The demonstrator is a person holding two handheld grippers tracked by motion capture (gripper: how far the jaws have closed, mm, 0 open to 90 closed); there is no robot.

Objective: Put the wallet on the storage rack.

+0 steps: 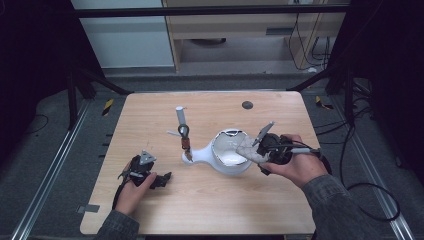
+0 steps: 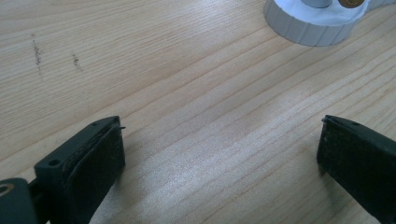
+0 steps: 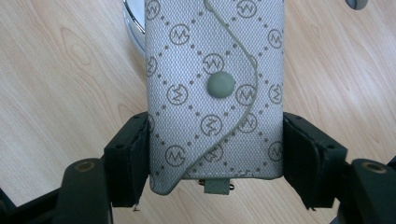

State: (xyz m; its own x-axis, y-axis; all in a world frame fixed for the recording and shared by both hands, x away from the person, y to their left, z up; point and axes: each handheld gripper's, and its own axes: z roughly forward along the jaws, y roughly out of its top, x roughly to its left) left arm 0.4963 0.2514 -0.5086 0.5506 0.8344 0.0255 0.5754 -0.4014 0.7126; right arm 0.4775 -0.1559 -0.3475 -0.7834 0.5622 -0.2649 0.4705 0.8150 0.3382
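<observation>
**While the pouch hangs over the bowl**

Seen from the high view, the right gripper (image 1: 257,150) at center right clamps a grey patterned pouch (image 1: 248,149) over the rim of the white bowl-shaped thing (image 1: 226,161). The left gripper (image 1: 162,179) sits lower left on the table (image 1: 210,210).

Left gripper view: jaws spread wide with nothing but bare wood between them, and a white ribbed base (image 2: 308,28) at upper right.

Right gripper view: both pads squeeze the pouch (image 3: 215,88) by its sides, snap button dead center, filling the middle of the frame.
</observation>
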